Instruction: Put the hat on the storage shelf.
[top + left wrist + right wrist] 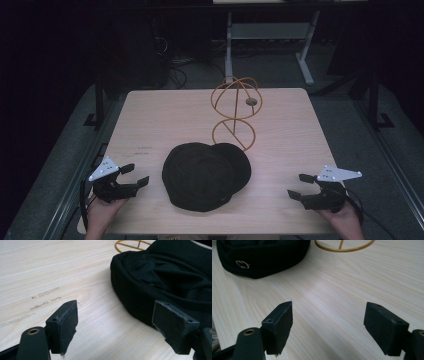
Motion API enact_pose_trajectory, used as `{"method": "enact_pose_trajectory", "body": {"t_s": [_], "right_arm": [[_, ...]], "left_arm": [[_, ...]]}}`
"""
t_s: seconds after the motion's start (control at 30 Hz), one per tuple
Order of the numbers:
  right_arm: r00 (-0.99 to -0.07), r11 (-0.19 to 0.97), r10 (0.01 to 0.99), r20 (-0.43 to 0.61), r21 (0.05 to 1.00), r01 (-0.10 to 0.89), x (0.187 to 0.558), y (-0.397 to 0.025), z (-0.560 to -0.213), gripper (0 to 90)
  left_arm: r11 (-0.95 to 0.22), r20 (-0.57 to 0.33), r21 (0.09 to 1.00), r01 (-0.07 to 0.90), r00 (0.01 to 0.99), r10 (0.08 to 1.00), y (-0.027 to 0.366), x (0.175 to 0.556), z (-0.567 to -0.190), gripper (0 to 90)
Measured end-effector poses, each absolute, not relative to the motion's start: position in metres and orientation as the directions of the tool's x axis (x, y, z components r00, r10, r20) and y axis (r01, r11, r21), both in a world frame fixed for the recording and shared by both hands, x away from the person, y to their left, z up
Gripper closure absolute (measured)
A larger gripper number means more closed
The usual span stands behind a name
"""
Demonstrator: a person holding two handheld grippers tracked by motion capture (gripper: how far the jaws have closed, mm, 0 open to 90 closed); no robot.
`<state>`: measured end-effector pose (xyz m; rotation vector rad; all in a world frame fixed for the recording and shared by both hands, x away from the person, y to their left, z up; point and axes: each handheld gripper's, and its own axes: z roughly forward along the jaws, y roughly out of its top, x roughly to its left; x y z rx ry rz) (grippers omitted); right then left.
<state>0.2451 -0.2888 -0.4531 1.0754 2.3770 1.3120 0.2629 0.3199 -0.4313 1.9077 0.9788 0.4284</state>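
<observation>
Flanking the black cap (206,176) at the tabletop's (150,120) near middle, the left hand-held gripper (134,176) and right hand-held gripper (301,186) both gape, released and empty. Approaching low, each should pinch the cap's fabric rim, avoiding the gold wire stand (235,112) behind.

wooden table (150,125), black cap (205,175), wire stand (235,112)

- Bare bench (150,120) lies open at 9 o'clock of the black cap (205,175), in front of the left gripper (134,175).
- Open bench separates the right gripper (299,186) from the cap.
- The wire stand (235,112) blocks passage at 12 o'clock, just behind the cap.
</observation>
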Motion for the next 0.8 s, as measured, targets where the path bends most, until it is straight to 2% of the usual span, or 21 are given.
{"method": "enact_pose_trajectory", "body": {"t_s": [0.43,0.8], "right_arm": [[-0.715,0.344,0.685,0.137,0.805,0.484,0.247,-0.279,-0.442,19.7],[-0.782,0.386,0.615,0.099,0.827,0.409,0.248,-0.247,-0.408,19.3]], "left_arm": [[-0.244,-0.117,0.852,0.464,0.622,0.774,0.325,0.264,-0.432,19.7],[-0.229,-0.123,0.859,0.458,0.618,0.776,0.325,0.262,-0.432,19.5]]}}
